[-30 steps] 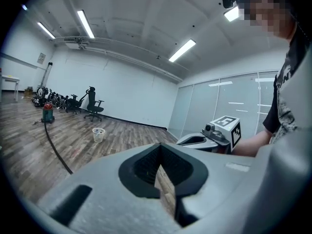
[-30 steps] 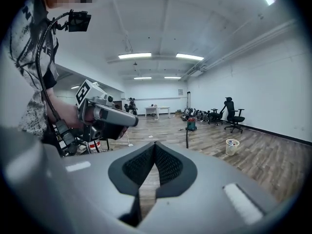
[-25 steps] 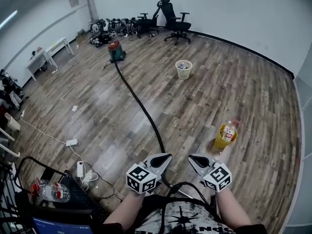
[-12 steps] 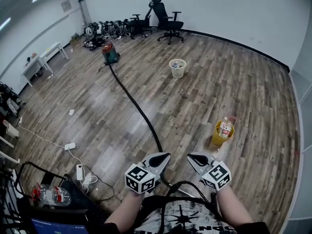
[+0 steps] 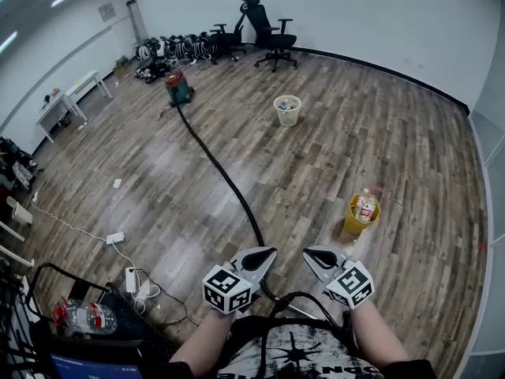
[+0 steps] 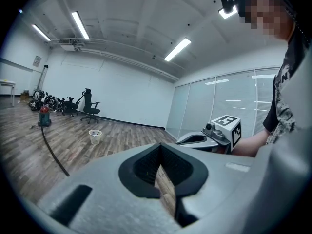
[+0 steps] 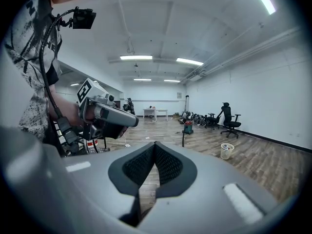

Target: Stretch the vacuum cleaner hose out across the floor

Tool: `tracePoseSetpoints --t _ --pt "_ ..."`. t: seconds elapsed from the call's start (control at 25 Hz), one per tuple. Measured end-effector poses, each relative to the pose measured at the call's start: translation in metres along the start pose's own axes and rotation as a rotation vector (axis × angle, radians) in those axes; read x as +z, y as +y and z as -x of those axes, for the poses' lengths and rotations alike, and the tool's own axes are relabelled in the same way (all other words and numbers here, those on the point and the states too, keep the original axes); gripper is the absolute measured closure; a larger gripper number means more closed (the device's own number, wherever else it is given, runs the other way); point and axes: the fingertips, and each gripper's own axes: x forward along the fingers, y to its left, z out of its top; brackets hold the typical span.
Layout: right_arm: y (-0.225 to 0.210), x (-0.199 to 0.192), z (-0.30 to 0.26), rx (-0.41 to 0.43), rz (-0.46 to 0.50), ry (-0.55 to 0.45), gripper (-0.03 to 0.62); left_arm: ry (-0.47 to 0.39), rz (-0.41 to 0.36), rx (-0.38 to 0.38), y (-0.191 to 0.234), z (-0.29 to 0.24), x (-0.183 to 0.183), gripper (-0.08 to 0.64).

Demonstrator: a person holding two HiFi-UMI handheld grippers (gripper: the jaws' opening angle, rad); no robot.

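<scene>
Bright and evenly lit from ceiling strip lights (image 6: 181, 49) overhead. Pale sheen across the wooden floor (image 5: 170, 152) in the head view; shadows faint and soft-edged. Heavily bent by the fisheye lens toward every edge, with black vignetted corners in both gripper views. Soft and out of focus close to the lens: left gripper (image 6: 160, 150), right gripper (image 7: 155, 147). Possibly lamp reflections on the glass wall (image 6: 229, 101). Far room reasonably sharp.

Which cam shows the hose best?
Head view: from above, the hose shows as one long line running from the vacuum down the frame. Left gripper view shows only a curved stretch low at its left. Right gripper view shows just a short bit beside the vacuum.
</scene>
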Motion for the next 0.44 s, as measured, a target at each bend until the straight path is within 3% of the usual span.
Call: tracePoseSetpoints --t 0.44 --pt "-0.0017 0.0017 0.0064 0.002 0.011 -0.008 0.586 0.018 -0.019 -0.001 -0.0078 -0.0072 -0.0011 0.56"
